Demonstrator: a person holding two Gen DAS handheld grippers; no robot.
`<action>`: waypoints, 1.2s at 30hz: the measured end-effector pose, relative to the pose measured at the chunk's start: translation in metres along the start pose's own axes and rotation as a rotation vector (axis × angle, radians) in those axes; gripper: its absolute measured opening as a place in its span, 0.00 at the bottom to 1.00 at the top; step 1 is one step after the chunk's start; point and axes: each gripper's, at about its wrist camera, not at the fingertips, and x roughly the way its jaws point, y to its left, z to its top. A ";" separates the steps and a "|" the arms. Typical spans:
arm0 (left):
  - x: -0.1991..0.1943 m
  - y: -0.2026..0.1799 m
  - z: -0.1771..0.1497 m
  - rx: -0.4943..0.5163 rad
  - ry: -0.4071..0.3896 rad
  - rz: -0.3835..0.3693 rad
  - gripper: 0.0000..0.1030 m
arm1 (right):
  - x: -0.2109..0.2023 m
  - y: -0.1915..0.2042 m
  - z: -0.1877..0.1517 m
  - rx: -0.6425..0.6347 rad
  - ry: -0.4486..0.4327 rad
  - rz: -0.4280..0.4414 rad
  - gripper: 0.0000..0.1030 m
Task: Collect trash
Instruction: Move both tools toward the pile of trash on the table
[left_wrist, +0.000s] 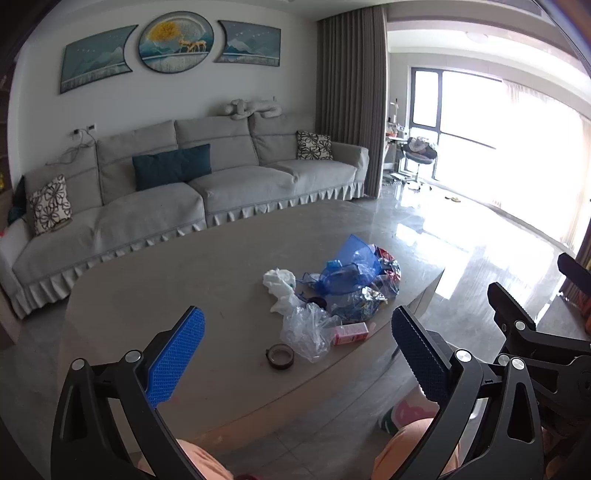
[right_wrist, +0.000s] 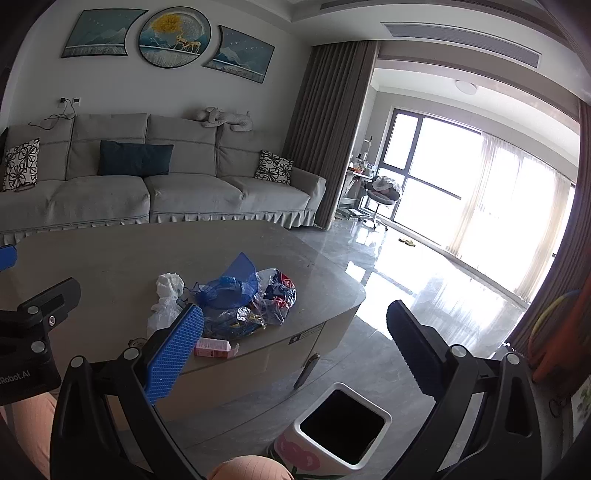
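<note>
White trash bin (right_wrist: 341, 424) on the floor beside the coffee table (right_wrist: 110, 258), its inside dark. Left gripper (left_wrist: 299, 354) and right gripper (right_wrist: 295, 347) hover tilted down over the table's litter, jaws spread wide, grasping nothing.

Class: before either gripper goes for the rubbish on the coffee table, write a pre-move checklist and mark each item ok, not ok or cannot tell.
1. Left gripper open and holding nothing: ok.
2. Right gripper open and holding nothing: ok.
3. Bin uncovered, on the floor beside the table: ok.
4. Bin has room: cannot tell, inside is dark.
5. Pink box and tape roll lie apart from the pile: ok.
6. Blue mesh bag free of the wrappers: not ok, they overlap.
</note>
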 end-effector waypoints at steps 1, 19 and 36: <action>0.000 -0.001 -0.001 0.007 -0.009 0.005 0.96 | 0.000 0.000 0.000 0.000 0.000 0.001 0.96; 0.012 0.009 0.008 -0.017 -0.042 0.083 0.96 | 0.008 -0.007 0.000 0.081 -0.007 0.059 0.96; 0.029 0.016 0.001 -0.010 -0.064 0.109 0.96 | 0.031 0.012 0.003 0.075 0.043 0.193 0.96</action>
